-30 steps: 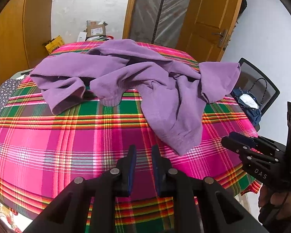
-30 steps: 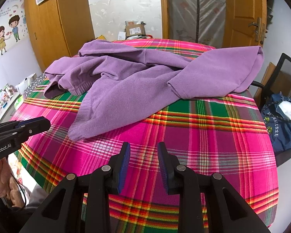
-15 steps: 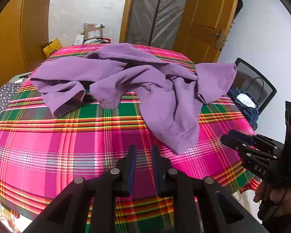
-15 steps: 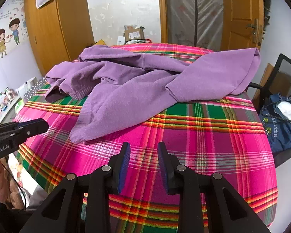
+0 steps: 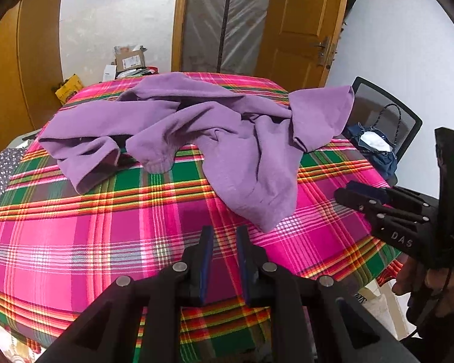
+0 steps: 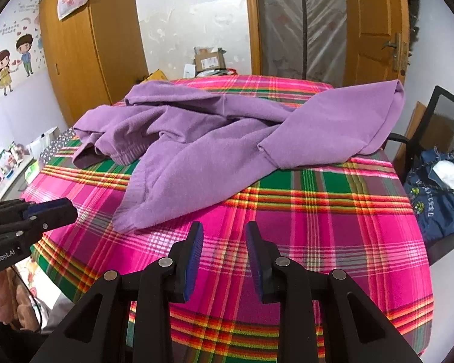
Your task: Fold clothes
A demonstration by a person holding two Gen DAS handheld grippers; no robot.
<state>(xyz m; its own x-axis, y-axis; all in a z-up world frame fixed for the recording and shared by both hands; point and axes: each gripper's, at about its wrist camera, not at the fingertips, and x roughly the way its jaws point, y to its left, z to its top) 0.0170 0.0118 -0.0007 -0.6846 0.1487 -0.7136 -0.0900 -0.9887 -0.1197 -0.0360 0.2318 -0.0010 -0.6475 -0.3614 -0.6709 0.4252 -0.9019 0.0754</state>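
Note:
A crumpled purple sweatshirt [image 5: 227, 139] [image 6: 212, 139] lies across the far half of a table covered with a pink and green plaid cloth [image 5: 106, 242] [image 6: 333, 227]. One sleeve end trails toward the near edge. My left gripper [image 5: 224, 233] hovers over bare cloth just short of that sleeve end, open by a narrow gap with nothing in it. My right gripper [image 6: 224, 230] is also above bare cloth near the sleeve end, open a bit wider and empty. Each gripper shows at the edge of the other's view, the right gripper [image 5: 357, 193] and the left gripper [image 6: 54, 208], each held by a hand.
A black mesh chair with a dark blue bag [image 5: 375, 151] [image 6: 439, 199] stands at the table's right side. A cardboard box [image 5: 130, 59] [image 6: 210, 60] sits beyond the far edge. Wooden doors and a wardrobe [image 6: 75, 60] line the back.
The left wrist view has rolled slightly, so the table sits a little differently in it. The sweatshirt has not moved and both gripper gaps look the same.

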